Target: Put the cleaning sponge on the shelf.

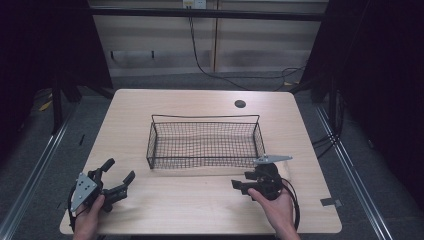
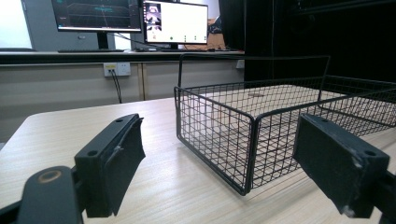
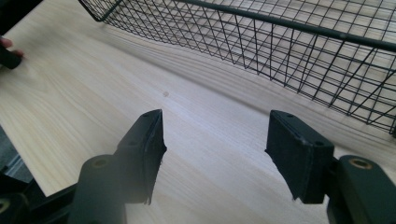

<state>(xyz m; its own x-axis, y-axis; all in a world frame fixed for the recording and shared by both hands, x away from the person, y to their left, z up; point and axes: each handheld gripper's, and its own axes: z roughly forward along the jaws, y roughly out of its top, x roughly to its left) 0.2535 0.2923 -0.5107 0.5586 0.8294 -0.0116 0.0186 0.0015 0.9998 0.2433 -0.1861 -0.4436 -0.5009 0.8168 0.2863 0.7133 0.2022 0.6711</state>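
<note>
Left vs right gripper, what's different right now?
Left gripper jaws gape wider; right gripper jaws sit closer together. Left gripper is at the table front corner, away from the basket; right gripper is close beside it. Both hand-held, nothing between their jaws.

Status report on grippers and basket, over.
Left gripper open, empty. Right gripper open narrower, empty. Wire basket empty, untouched. Nothing in the way.

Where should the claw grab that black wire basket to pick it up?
Grab the top rim wire of the wire basket on its near long side, coming down from above. The mesh wall there stands upright and thin, so one side of the claw can likely slip inside and the other outside. The right claw is closest to it.
</note>
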